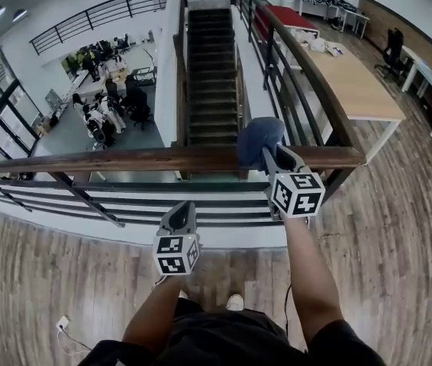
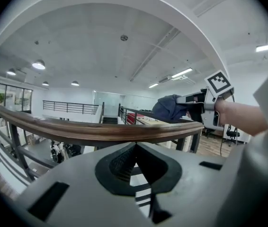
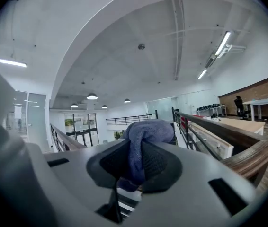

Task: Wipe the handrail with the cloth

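A brown wooden handrail [image 1: 124,160] runs across the head view on black metal bars, ending at a corner on the right. My right gripper [image 1: 265,152] is shut on a bunched blue cloth [image 1: 259,140], and the cloth rests on top of the rail near that corner. In the right gripper view the cloth [image 3: 146,136] bulges out between the pads. My left gripper [image 1: 179,213] hangs below and in front of the rail, shut with nothing in it. From the left gripper view the rail [image 2: 91,129] crosses just ahead, and the cloth [image 2: 171,109] shows at its right end.
A second handrail [image 1: 307,63] runs away from the corner beside a dark staircase [image 1: 212,75]. A long wooden table [image 1: 357,82] stands on the right. Below the railing lies an open office floor with people at desks [image 1: 105,105]. I stand on wood-plank flooring [image 1: 40,280].
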A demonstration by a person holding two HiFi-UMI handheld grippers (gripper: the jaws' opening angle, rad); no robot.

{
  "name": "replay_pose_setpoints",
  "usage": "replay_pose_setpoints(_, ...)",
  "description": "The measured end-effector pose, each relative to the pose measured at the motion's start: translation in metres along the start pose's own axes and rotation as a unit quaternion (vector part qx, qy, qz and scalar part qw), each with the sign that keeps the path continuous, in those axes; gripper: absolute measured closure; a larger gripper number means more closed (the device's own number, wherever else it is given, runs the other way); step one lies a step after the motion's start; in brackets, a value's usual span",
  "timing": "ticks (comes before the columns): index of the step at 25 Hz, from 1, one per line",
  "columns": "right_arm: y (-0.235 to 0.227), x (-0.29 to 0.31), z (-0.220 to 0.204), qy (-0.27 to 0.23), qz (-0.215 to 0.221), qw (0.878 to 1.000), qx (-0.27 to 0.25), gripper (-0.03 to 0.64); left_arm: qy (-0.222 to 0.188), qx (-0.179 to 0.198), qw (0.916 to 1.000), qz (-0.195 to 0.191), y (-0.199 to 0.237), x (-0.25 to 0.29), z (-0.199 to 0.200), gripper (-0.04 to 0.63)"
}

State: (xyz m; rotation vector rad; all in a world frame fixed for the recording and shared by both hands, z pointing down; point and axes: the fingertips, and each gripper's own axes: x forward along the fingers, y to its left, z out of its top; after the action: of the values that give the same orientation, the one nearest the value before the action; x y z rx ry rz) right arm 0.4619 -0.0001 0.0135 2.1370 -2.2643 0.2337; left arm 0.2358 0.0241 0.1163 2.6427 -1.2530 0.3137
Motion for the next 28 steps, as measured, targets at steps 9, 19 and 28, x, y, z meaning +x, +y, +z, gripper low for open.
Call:
replay_pose_setpoints(9, 0.214, 0.066, -0.033, 0.008, 0.121, 0.992, 0.023, 0.545, 0.010, -0.027, 0.9928, 0.117, 0.177, -0.091, -0.026, 0.592)
replay_pose_setpoints(19, 0.420, 0.121, -0.084, 0.044, 0.202, 0.978, -0.012, 0.545, 0.000, -0.062, 0.9754, 0.211, 0.350, -0.205, -0.064, 0.592)
replay_pose_setpoints(28, 0.565, 0.151, -0.120, 0.074, 0.274, 0.959, -0.022, 0.545, -0.001, -0.056, 0.9641, 0.260, 0.437, -0.279, -0.080, 0.592)
